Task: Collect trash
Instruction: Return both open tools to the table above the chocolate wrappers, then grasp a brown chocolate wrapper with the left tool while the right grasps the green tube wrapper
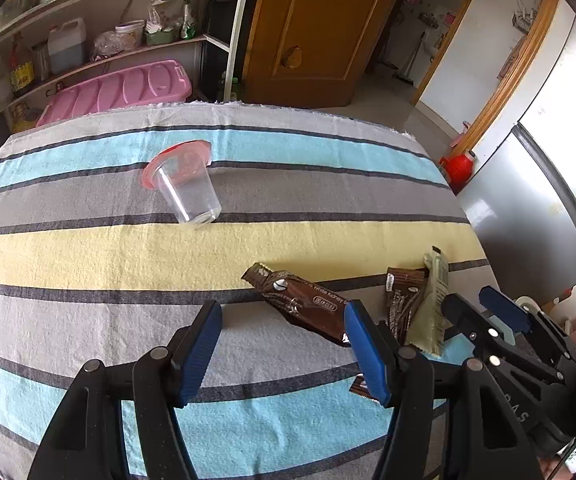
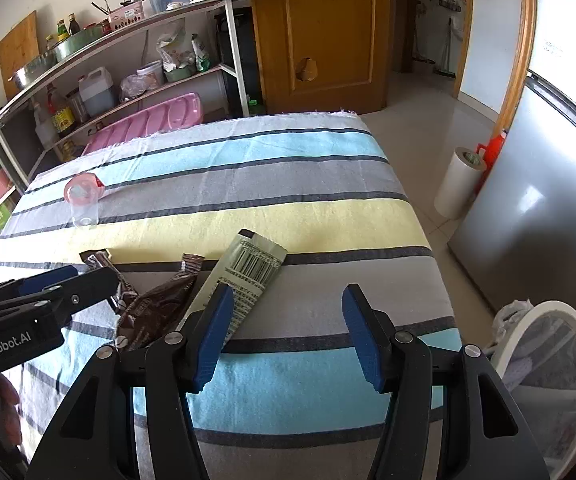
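Note:
My left gripper is open low over the striped tablecloth. A long brown wrapper lies flat with one end by its right finger, and the pads do not press on it. Beside it lie a second brown wrapper and a pale green wrapper. My right gripper is open too, and the pale green wrapper runs past its left finger. The brown wrappers lie left of it, under the left gripper. A clear cup with a pink lid lies on its side farther back.
A white bin lined with a bag stands off the table's right edge. Beyond it are a steel fridge, a white paper roll and a red container. Shelves with a pink box back the table.

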Demonstrator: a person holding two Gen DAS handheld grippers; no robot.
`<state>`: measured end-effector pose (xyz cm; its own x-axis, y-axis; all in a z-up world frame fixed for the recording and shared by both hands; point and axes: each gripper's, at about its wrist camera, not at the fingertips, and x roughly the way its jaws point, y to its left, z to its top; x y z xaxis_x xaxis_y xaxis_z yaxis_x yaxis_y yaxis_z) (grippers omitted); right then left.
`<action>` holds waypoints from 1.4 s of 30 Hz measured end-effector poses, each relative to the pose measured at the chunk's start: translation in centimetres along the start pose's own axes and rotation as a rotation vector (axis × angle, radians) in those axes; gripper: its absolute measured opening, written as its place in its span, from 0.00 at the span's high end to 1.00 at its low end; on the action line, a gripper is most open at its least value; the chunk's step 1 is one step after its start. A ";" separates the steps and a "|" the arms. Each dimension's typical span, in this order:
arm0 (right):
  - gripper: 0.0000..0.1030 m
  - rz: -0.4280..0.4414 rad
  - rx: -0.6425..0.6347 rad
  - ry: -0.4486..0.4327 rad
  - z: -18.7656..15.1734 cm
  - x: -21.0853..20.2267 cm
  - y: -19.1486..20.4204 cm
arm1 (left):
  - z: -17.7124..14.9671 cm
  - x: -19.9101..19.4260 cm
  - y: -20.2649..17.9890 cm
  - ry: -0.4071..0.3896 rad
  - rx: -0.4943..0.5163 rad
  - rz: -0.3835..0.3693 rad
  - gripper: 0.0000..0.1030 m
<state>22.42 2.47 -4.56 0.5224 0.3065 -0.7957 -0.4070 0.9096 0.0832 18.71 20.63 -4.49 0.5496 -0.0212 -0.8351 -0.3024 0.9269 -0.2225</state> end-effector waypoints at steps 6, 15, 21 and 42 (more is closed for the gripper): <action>0.44 0.035 0.026 -0.007 0.0 0.2 -0.3 | 0.8 -0.2 0.5 -0.030 -0.067 -0.060 0.39; 0.44 0.047 0.035 -0.010 -0.1 0.4 -0.3 | 1.0 1.1 -1.5 -0.010 -0.011 0.019 0.39; 0.44 0.052 0.040 -0.006 -0.2 0.3 -0.5 | 0.6 0.8 -1.8 0.012 0.093 0.075 0.38; 0.44 0.082 -0.011 -0.016 0.0 1.0 1.9 | -1.4 -0.5 1.2 -0.012 0.113 0.122 0.37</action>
<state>22.17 4.51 -5.15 0.4986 0.3848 -0.7768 -0.4576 0.8779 0.1412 16.99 21.22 -5.04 0.5232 0.0980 -0.8465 -0.2784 0.9585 -0.0611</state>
